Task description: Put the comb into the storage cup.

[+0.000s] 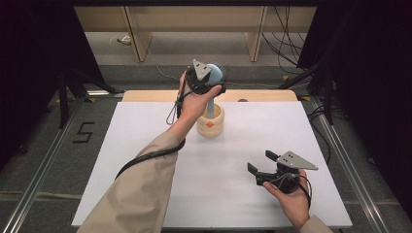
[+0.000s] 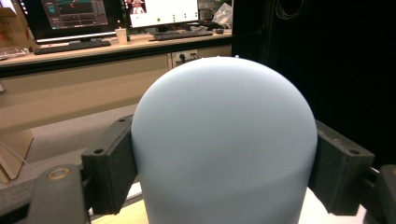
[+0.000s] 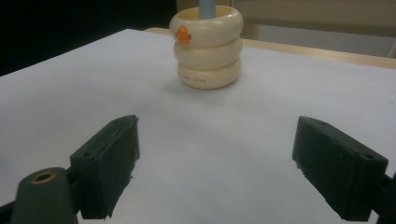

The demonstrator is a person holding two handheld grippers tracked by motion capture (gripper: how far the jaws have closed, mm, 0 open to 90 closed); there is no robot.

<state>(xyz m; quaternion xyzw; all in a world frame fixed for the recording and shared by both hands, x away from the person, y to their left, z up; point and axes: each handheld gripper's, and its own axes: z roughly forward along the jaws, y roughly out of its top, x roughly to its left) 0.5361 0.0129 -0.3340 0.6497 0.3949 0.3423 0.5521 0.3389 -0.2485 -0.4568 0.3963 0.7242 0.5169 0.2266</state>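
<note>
So the blue brush [image 1: 214, 77], smooth rounded head clamped between my left gripper [image 1: 210, 80] pads w/ its handle down in the cream ringed holder [image 1: 211, 122] at table [image 1: 145, 145] rear, looks light, stiff, prob slippery, best gripped at head sides; right gripper [image 1: 261, 164] wide open, empty.
</note>
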